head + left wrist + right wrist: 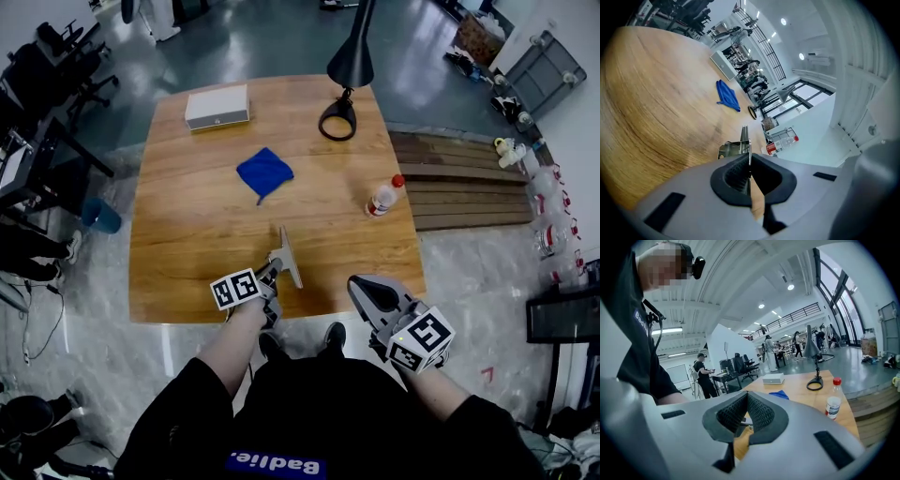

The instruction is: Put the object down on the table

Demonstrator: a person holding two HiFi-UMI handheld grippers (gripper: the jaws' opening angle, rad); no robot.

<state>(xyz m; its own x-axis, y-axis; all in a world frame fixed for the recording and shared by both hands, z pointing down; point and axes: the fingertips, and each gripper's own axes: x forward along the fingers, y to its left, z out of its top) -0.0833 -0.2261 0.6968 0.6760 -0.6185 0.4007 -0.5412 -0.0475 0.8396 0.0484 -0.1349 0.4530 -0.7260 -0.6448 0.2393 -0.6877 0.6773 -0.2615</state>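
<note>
A thin grey metal strip (290,256) with a small bracket at its near end is pinched edge-on in my left gripper (271,277), over the front part of the wooden table (187,244). In the left gripper view the strip (744,138) runs forward out of the shut left gripper (749,169); I cannot tell whether it touches the wood. My right gripper (362,287) hovers at the table's front edge, to the right of the strip. In the right gripper view the right gripper (746,400) has its pads together with nothing between them.
A blue cloth (264,172) lies mid-table. A white box (217,106) sits at the back left, and a black desk lamp (339,120) at the back. A red-capped plastic bottle (382,198) is near the right edge. Wooden steps (464,183) adjoin the table's right side.
</note>
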